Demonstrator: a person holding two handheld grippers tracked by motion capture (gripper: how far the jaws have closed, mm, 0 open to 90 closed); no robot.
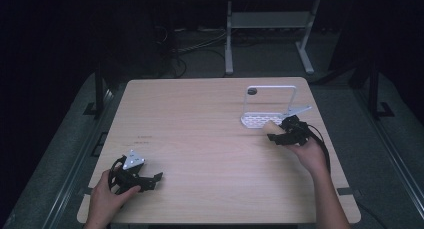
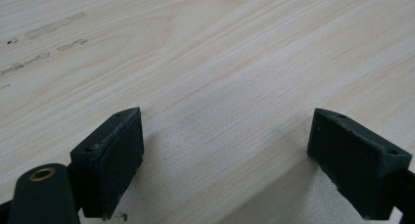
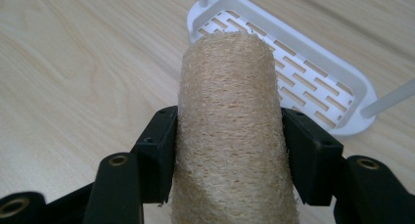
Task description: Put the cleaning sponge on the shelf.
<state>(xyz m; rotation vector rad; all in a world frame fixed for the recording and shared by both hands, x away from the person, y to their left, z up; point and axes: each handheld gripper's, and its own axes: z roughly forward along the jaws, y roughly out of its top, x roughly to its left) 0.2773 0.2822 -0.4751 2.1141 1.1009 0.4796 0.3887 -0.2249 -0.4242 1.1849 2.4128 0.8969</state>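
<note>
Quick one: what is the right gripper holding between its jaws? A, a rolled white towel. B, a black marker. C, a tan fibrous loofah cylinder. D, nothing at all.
C: in the right gripper view the right gripper has both jaws pressed against the sides of a tan fibrous loofah cylinder, just short of the white slotted tray.

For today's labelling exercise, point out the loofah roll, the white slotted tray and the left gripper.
loofah roll [image 3: 230,126]: right gripper view, middle of its fibrous side.
white slotted tray [image 3: 337,67]: right gripper view, its raised rim.
left gripper [image 2: 225,160]: left gripper view, the gap midway between its open fingertips.
</note>
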